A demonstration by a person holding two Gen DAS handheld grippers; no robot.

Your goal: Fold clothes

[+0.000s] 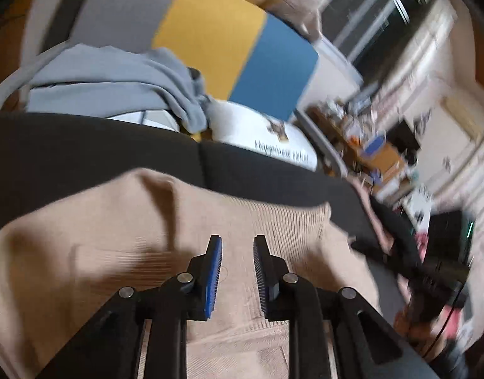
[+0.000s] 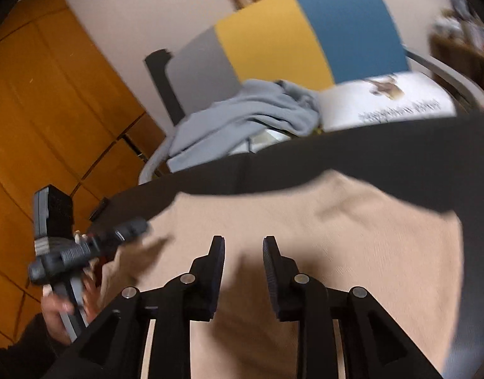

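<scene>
A beige ribbed knit garment (image 1: 166,221) lies spread on a dark grey, nearly black desk (image 1: 84,151), directly under and ahead of both tongs. The left tongs (image 1: 237,246), with blue pads, hang over the knit with their jaws apart and nothing between them; the right tongs (image 2: 243,246), with dark pads, likewise stand parted and empty above the same cloth (image 2: 336,237).

Beyond the far edge of the desk, ahead of the tongs, a white cushion (image 1: 267,129) bears a small brown picture and dark lettering that seems to begin "Happiness"; the rest is too blurred to read. Just left of it a crumpled light grey sweatshirt (image 1: 115,79) is heaped on a chair with a back panel in grey, yellow and blue stripes (image 1: 210,38).

In the right wrist view, a hand (image 2: 62,306) at the lower left grips the handle of the other black and grey device, which juts over the near left edge of the garment. Behind it stand orange-brown wooden cabinet doors (image 2: 46,94). To the right of the left tongs the room is a blur of cluttered shelves
</scene>
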